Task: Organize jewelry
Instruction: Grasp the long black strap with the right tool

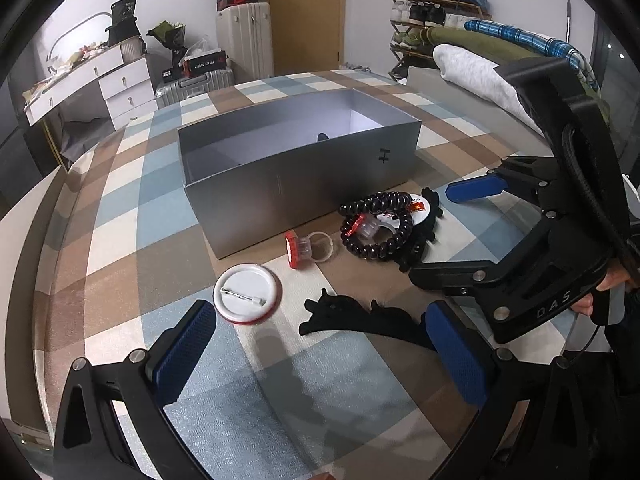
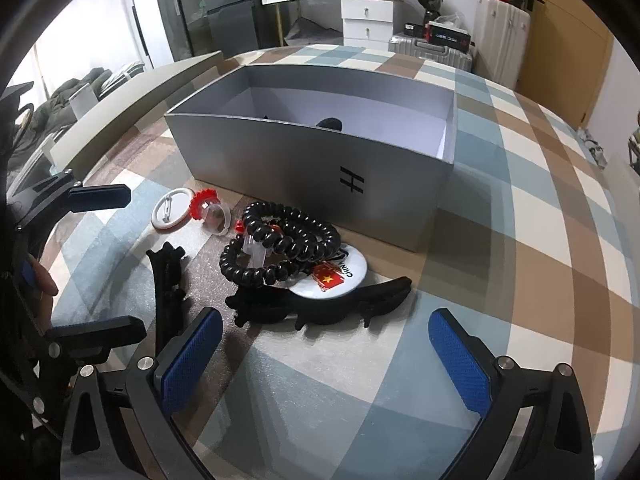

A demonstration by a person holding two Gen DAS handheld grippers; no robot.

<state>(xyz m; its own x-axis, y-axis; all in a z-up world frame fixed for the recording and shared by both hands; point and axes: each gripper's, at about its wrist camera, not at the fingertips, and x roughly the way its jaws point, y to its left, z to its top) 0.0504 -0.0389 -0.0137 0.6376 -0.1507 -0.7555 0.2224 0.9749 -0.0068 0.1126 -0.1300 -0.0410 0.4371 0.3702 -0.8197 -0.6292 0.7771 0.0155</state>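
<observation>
Both grippers, left gripper & right gripper, hover w/ jaws apart and empty, prob bc the bead bracelet pile at frame center sits right beside the open grey box.

Home bedroom, shoe rack, suitcases, white drawers, folded clothes

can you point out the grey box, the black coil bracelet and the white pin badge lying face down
grey box (image 2: pixel 280 160): right wrist view, on its front outer wall.
black coil bracelet (image 2: pixel 304 236): right wrist view, on the upper coils.
white pin badge (image 1: pixel 247 293): left wrist view, on its white back beside the pin.
</observation>
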